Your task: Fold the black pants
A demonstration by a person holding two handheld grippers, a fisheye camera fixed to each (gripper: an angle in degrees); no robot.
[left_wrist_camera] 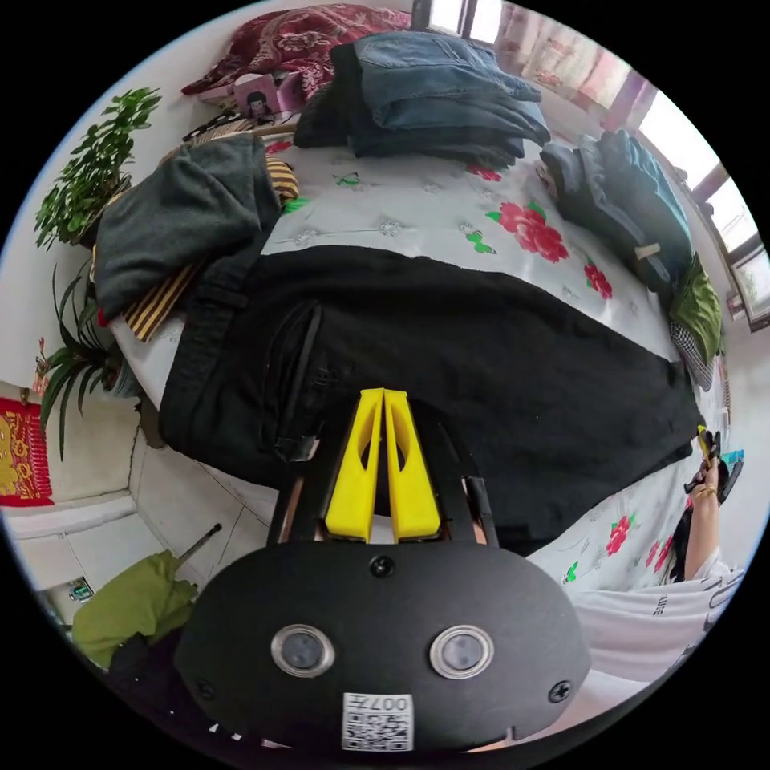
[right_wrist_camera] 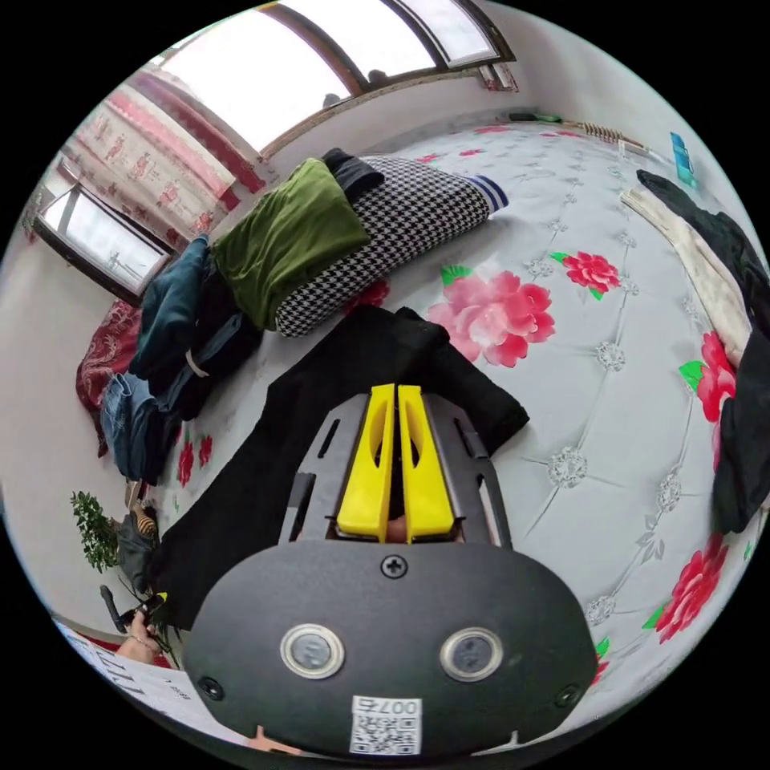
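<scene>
Both claws, left (left_wrist_camera: 383,395) and right (right_wrist_camera: 395,391), are closed over the flat black pants (left_wrist_camera: 449,353), grip unclear

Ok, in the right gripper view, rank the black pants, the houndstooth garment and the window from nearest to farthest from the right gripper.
1. black pants, directly under the right gripper.
2. houndstooth garment, just beyond, beside a green one.
3. window, at the far wall.

Left gripper (left_wrist_camera: 383,395) jaw tips sit on the black pants (left_wrist_camera: 481,353); grip on cloth possibly there, can't confirm. Right gripper (right_wrist_camera: 395,391) body hides the pants' near edge. Dark garment (right_wrist_camera: 742,433) cut off by frame edge.
</scene>
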